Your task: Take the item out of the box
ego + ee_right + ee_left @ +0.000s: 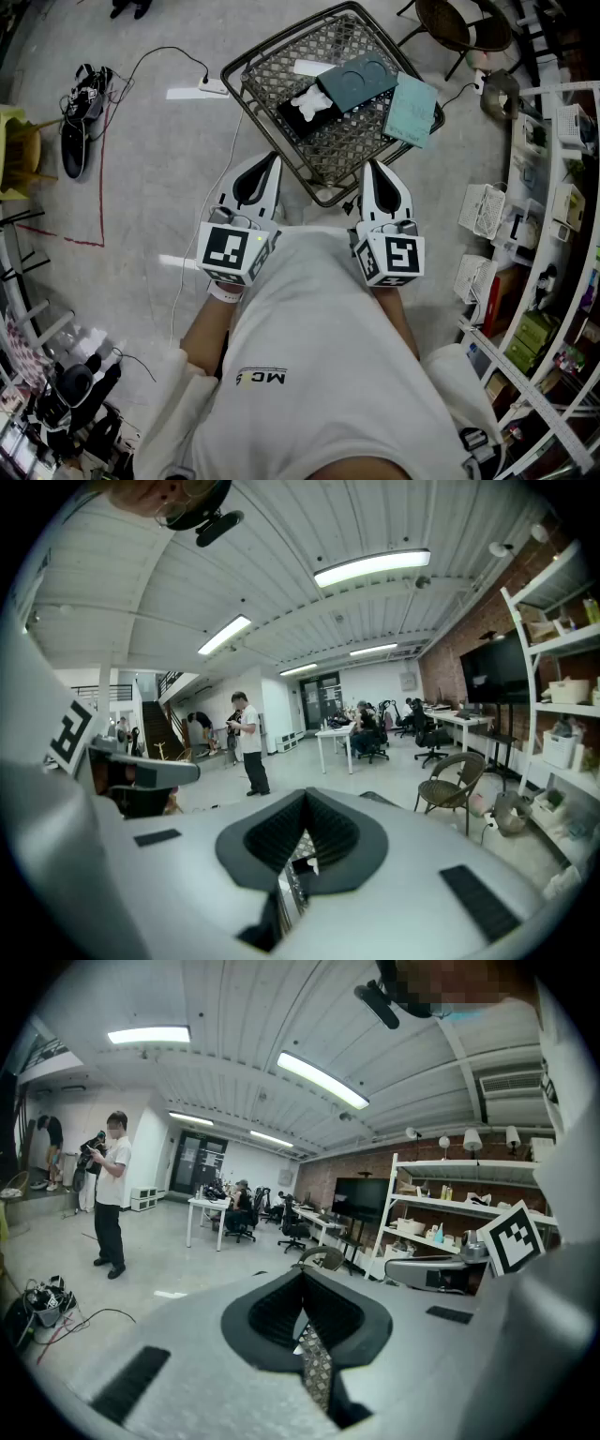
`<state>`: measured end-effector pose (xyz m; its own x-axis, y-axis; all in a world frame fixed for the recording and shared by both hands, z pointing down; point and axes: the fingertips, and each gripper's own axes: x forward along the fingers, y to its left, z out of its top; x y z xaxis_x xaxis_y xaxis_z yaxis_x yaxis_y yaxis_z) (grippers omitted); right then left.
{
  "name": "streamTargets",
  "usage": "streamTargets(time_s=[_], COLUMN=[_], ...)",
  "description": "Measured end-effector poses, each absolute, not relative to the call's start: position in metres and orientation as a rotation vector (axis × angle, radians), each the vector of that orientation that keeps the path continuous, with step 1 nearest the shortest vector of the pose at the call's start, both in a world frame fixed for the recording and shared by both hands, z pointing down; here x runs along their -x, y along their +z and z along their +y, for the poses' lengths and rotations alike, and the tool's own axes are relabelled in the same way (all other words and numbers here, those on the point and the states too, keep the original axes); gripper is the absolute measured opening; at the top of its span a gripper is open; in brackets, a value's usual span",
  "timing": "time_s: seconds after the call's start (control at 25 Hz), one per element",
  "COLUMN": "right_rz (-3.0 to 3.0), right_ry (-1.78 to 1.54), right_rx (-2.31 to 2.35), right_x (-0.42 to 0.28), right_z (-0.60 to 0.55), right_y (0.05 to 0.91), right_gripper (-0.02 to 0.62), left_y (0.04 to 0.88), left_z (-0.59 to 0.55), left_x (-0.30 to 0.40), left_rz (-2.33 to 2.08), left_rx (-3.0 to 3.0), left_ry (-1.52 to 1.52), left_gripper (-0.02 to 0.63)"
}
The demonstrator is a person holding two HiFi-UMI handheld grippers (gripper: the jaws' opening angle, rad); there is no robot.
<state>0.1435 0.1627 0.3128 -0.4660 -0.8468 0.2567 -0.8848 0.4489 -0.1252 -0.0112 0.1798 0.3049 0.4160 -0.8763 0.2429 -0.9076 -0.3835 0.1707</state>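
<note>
Cable and shoes (80, 112) lay on the floor, far left, well clear of the work.

Left gripper (267, 169) was held close to the person's chest, short of the near edge of the wire table (281, 56). Its own view showed the jaws drawn together with nothing between them, only mesh through the slit.

On the table sat the open dark box (287, 113) with the white item (309, 101) inside it. The item looked crumpled and soft. The lid (361, 77) lay touching the box on its right, and a teal card (411, 110) lay beyond that at the table's edge.

Right gripper (380, 178) sat level with the left, also short of the table, its jaws likewise closed and empty.

Risks, as I judged them:
- Either gripper had to open before going in. Closed tips would only push the box across the mesh.
- The box looked light. With nothing bracing it, it could lift with the item.
- A deep bite could catch the box wall.
- Tips might snag the mesh.
- A right-side reach could knock the lid or card off.
</note>
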Motion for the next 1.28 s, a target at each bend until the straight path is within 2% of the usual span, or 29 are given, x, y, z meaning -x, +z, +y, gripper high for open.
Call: streamTargets(time_s=[0.4,0.72,1.28], right_rz=[-2.504,-2.514,-2.538], right_ry=[0.387,0.324,0.331], right_rx=[-1.599,-1.519,-1.392], right_x=[-0.165,-0.152,-0.049], right_z=[0.184,0.184,0.182], right_y=[0.317,0.318,0.322], right_gripper=[0.015,0.015,0.015], left_y=[0.328,0.322,0.331], left_z=[0.224,0.236,0.236], left_x=[0.017,0.033,0.111], left_rz=[-1.561,-1.599,-1.636], left_rx=[-2.302,-2.286,-2.250], left_ry=[0.212,0.182,0.155], left_gripper=[0.025,0.025,0.025])
